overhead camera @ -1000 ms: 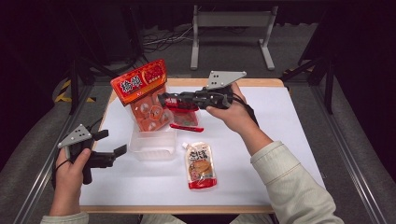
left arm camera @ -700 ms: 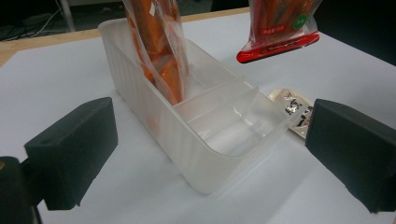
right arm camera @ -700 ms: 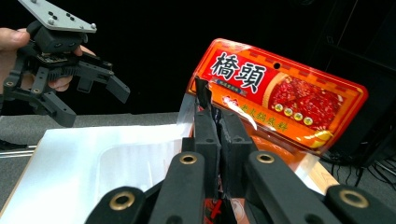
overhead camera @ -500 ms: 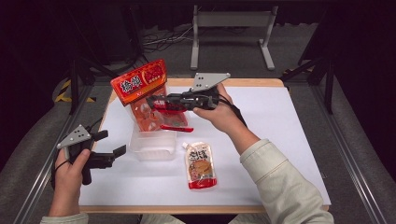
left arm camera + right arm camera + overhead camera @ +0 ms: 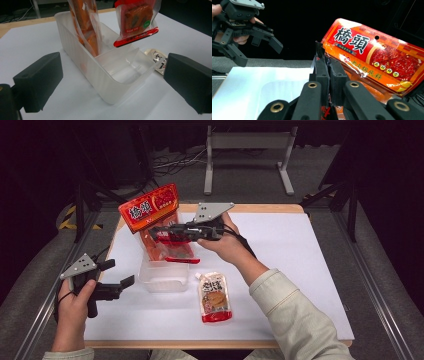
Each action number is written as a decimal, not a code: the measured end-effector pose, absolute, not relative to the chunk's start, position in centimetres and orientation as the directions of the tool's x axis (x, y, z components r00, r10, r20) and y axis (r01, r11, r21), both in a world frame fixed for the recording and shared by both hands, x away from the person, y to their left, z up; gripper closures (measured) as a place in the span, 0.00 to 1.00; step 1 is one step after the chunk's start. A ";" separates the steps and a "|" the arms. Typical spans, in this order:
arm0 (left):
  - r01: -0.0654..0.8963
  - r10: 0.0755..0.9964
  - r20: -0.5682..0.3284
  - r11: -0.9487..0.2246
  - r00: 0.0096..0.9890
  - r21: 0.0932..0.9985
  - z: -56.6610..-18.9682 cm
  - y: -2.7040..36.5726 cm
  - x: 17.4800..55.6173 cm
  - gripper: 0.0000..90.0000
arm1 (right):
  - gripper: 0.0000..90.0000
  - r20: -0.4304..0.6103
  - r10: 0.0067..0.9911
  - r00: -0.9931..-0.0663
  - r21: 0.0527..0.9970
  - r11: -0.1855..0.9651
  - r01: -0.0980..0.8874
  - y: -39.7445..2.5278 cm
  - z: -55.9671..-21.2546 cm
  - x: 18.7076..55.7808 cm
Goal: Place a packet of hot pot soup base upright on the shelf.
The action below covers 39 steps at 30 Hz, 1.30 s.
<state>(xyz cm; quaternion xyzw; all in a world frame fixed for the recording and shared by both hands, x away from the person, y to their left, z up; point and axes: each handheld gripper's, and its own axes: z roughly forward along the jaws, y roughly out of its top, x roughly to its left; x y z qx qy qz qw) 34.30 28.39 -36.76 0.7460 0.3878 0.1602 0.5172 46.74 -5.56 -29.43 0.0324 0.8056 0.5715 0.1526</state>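
High view first: the right tool is pinching the top edge of a small red-trimmed snack packet, which hangs just above the clear plastic container on the white counter. A big orange hotpot-base bag stands in the container right behind that tool. The left tool sits off to the container's side with its jaws spread, gripping nothing. A sauce pouch lies flat nearby.

Left tool view: jaws wide apart, the container straight ahead between them, the packet dangling over its empty near compartment and the bag in the far one.

Right tool view: jaws pressed together on the packet's clear edge, the bag just beyond, the left tool farther off.
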 end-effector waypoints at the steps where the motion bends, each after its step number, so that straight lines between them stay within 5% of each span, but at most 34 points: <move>1: 0.413 0.744 -0.160 -0.167 0.648 0.895 -36.8 28.4 34.3 0.03 | 0.97 -0.209 0.224 -0.952 0.930 0.346 -0.123 -5.4 -29.5 46.8; 39: 0.420 0.742 -0.163 -0.172 0.651 0.891 -37.1 28.2 34.4 0.03 | 0.96 -0.190 0.192 -0.963 0.929 0.353 -0.113 -1.8 -31.8 47.0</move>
